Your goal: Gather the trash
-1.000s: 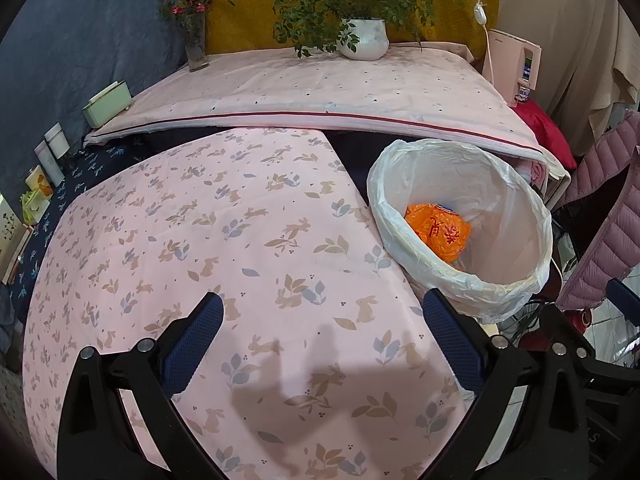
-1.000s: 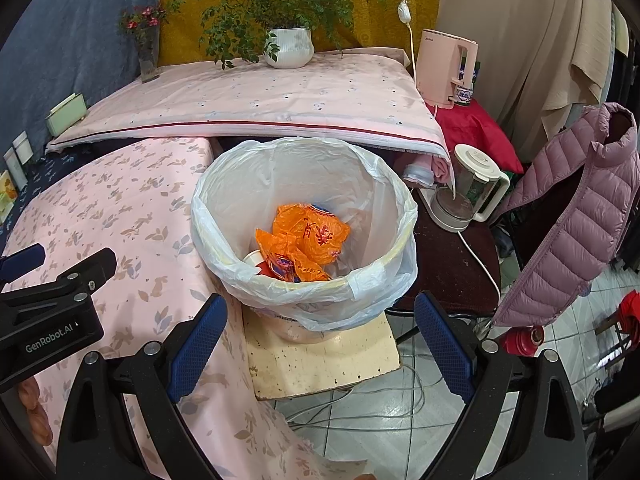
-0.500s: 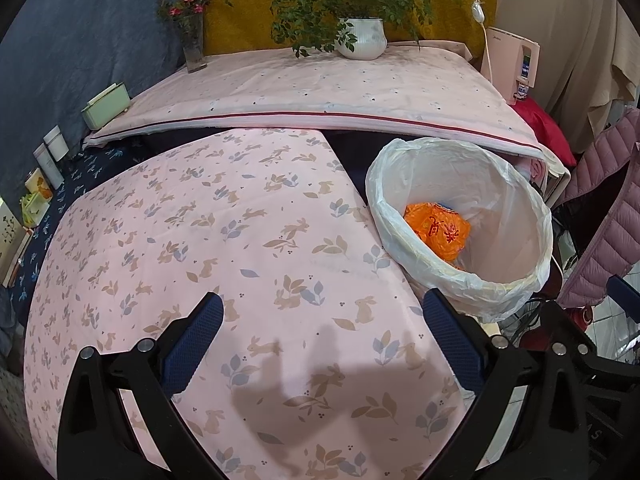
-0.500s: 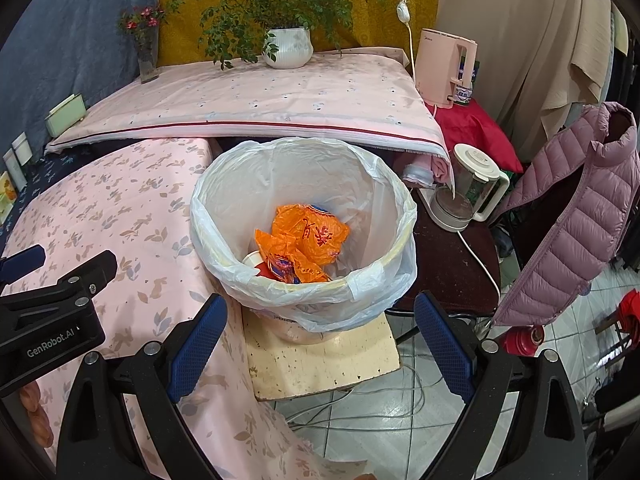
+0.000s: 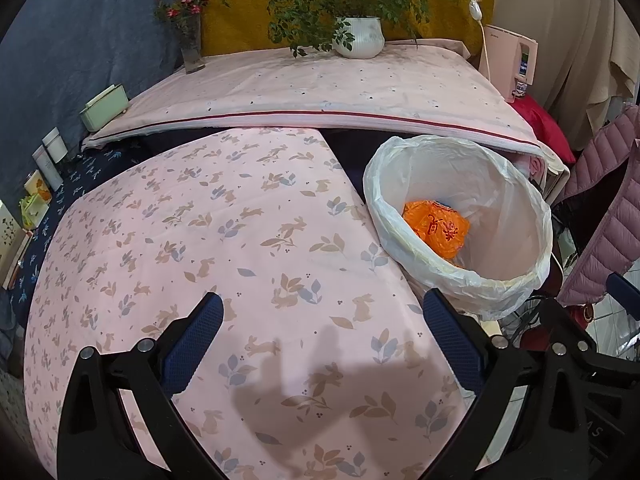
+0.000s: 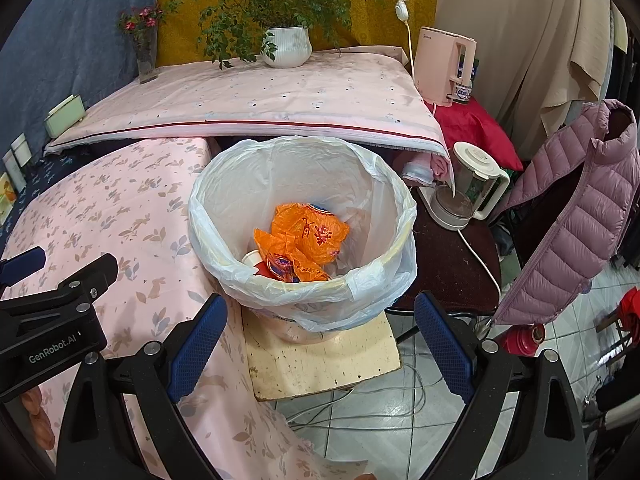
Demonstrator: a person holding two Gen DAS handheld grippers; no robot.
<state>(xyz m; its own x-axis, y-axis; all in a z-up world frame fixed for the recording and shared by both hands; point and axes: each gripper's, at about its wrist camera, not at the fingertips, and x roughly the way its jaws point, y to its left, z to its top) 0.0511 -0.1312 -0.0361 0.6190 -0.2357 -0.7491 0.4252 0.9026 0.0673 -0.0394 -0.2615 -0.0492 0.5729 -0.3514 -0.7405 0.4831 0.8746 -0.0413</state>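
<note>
A bin lined with a white plastic bag (image 6: 392, 216) (image 5: 516, 204) stands on a low stool beside the table. Inside lie crumpled orange wrappers (image 6: 304, 240) (image 5: 436, 228) and a paper cup (image 6: 253, 258). My right gripper (image 6: 318, 340) hangs open just in front of the bin, nothing between its blue pads. My left gripper (image 5: 322, 344) is open over the pink rabbit-print tablecloth (image 5: 192, 240), left of the bin, holding nothing. The left gripper's body (image 6: 52, 320) shows at the left edge of the right wrist view.
A raised pink-covered shelf (image 5: 320, 88) behind carries a potted plant (image 5: 358, 36) and a flower vase (image 5: 191, 52). A blender jug (image 6: 470, 188), a pink kettle (image 6: 444, 66) and a purple padded jacket (image 6: 572, 220) stand right of the bin. Cables trail over the tiled floor (image 6: 360, 420).
</note>
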